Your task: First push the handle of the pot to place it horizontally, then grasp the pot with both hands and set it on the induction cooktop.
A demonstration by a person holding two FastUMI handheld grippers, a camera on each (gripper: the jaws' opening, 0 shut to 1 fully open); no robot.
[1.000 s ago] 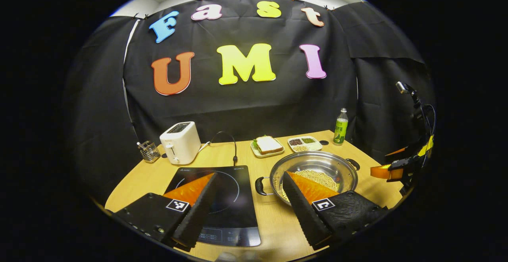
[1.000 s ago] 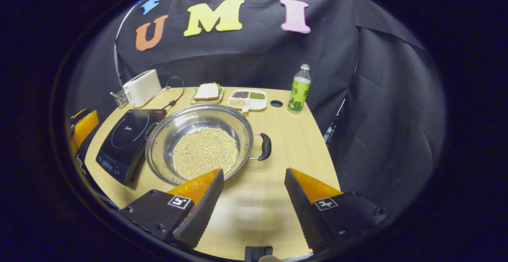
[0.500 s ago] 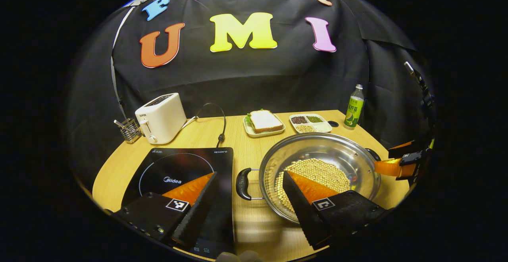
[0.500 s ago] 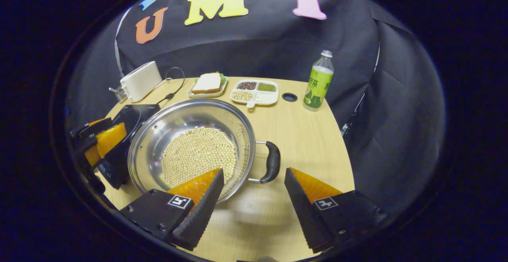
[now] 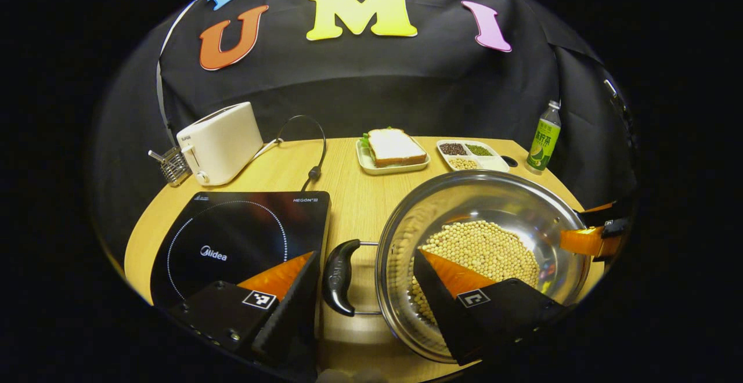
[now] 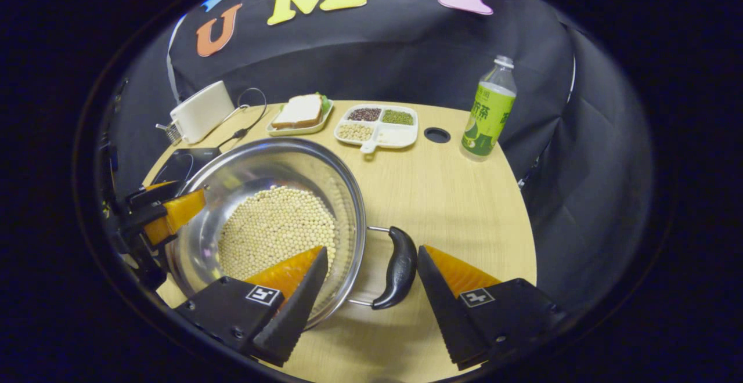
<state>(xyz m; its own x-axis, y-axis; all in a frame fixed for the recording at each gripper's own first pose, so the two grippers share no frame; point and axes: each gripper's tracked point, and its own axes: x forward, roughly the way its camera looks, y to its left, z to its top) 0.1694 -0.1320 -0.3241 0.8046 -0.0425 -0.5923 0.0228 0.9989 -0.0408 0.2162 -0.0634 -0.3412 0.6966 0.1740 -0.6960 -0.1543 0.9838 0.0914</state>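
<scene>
The pot of beans sits on the wooden surface, beside the induction cooktop. Left tongs and right tongs both gape around its black handles.

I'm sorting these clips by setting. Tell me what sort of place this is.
Most likely a mock kitchen staged in a booth: a wooden table holds an induction cooktop, a toaster and a steel pot of beans, with black cloth hung behind instead of real walls.

Left gripper spread wide astride pot handle.
</scene>
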